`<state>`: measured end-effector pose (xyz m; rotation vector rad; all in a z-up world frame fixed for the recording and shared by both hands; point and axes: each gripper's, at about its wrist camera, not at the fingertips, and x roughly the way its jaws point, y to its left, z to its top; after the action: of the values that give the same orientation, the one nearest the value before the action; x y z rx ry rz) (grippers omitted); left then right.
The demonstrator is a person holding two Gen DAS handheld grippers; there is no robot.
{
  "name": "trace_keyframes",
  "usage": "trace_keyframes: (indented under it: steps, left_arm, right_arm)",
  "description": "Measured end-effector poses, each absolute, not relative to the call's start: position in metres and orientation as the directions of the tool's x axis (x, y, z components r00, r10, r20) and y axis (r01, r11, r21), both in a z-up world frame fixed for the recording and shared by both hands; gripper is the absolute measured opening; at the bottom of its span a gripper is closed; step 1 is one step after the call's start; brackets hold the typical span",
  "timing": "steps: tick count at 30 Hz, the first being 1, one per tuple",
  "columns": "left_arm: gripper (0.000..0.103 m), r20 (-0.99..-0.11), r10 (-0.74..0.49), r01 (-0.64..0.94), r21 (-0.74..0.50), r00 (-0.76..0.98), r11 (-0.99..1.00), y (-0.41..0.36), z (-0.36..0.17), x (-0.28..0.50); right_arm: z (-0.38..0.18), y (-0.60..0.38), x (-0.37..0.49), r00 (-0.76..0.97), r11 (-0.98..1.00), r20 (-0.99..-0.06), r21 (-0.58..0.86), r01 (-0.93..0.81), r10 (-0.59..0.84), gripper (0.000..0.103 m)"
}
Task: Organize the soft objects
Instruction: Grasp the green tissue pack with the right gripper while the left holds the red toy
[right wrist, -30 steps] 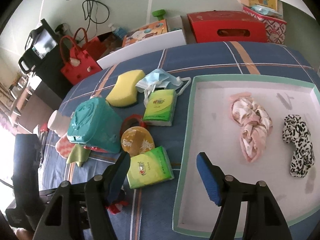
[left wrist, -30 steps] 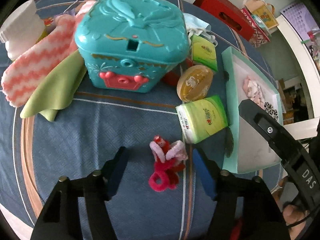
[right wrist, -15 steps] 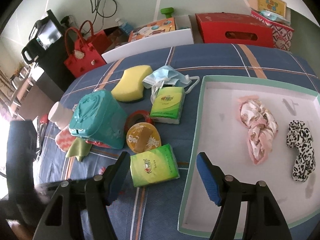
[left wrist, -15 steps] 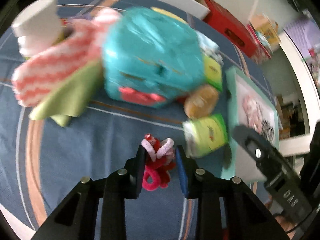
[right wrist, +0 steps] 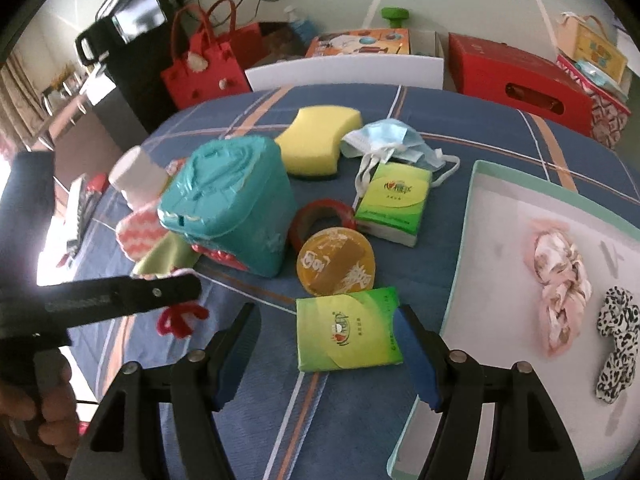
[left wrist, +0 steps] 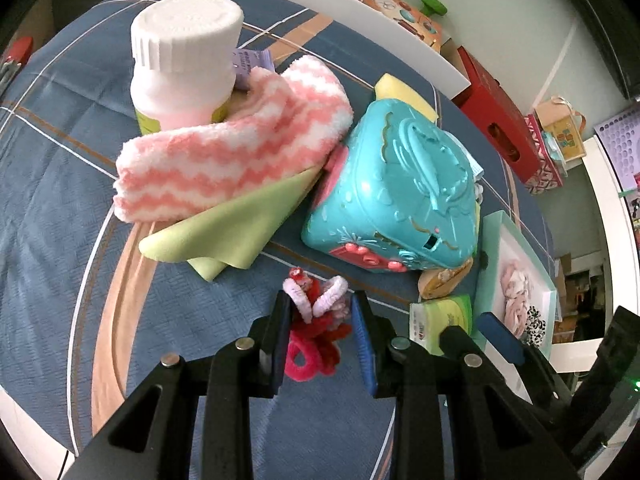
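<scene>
My left gripper (left wrist: 320, 322) is shut on a small fuzzy pipe-cleaner toy (left wrist: 316, 312) of red, pink and white loops, just above the blue tablecloth in front of the teal toy chest (left wrist: 400, 204). The right wrist view shows the same toy (right wrist: 180, 318) under the left gripper's black body. My right gripper (right wrist: 328, 332) stands open above a green tissue pack (right wrist: 348, 328), not touching it. The mint-rimmed white tray (right wrist: 464, 216) to the right holds a pink scrunchie (right wrist: 560, 276) and a leopard-print scrunchie (right wrist: 616, 340).
A pink-and-white fuzzy sock (left wrist: 232, 152), a green cloth (left wrist: 228, 232) and a white bottle (left wrist: 184, 60) lie left of the chest. Behind it are a yellow sponge (right wrist: 320, 140), a blue face mask (right wrist: 384, 140), a second tissue pack (right wrist: 394, 200), a red tape roll (right wrist: 320, 216) and an amber round tin (right wrist: 336, 266).
The left gripper's jaws closed onto the fuzzy toy, and it rolled and swung left with it. The right gripper moved left from the tray's edge to over the tissue pack.
</scene>
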<state>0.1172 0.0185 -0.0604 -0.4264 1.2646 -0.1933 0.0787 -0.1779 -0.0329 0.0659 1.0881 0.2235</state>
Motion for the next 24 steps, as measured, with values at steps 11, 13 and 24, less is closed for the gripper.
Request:
trace_keyframes:
  steps: [11, 13, 24]
  left_arm:
    - [0.031, -0.882, -0.370, -0.088, -0.410, 0.292, 0.908, 0.018, -0.062, 0.118]
    - [0.031, -0.883, -0.369, -0.087, -0.409, 0.291, 0.909, 0.017, -0.062, 0.118]
    - [0.031, -0.884, -0.367, -0.091, -0.407, 0.289, 0.909, 0.016, -0.063, 0.118]
  right_arm:
    - [-0.045, -0.178, 0.088, 0.428, 0.983, -0.888, 0.121, -0.139, 0.170, 0.072]
    - [-0.046, -0.178, 0.090, 0.430, 0.985, -0.889, 0.111, -0.134, 0.158, 0.072]
    - [-0.051, -0.174, 0.089, 0.391, 0.982, -0.905, 0.119, -0.147, 0.169, 0.070]
